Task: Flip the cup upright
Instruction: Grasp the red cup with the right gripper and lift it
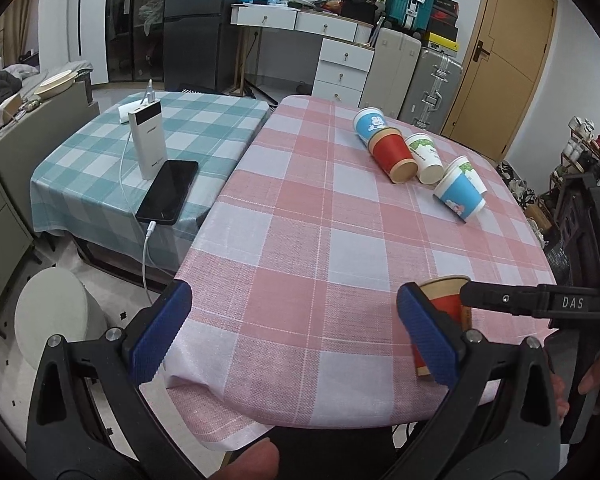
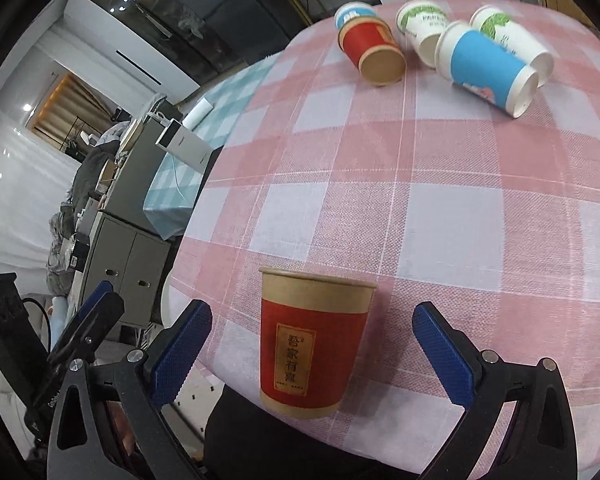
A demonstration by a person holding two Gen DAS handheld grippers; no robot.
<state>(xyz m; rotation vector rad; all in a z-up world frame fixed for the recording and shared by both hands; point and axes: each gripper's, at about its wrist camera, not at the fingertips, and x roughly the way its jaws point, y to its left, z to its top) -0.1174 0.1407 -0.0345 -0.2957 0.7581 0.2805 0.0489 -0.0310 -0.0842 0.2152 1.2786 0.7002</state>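
On the pink checked tablecloth (image 2: 440, 208), a red cup (image 2: 312, 344) stands upright between the right gripper's (image 2: 312, 356) released fingers (image 2: 444, 356).

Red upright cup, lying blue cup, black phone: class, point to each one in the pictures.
Red upright cup (image 2: 314, 344): right wrist view, on its red sleeve.
Lying blue cup (image 2: 488, 66): right wrist view, on its blue side.
Black phone (image 1: 168, 192): left wrist view, on its screen.
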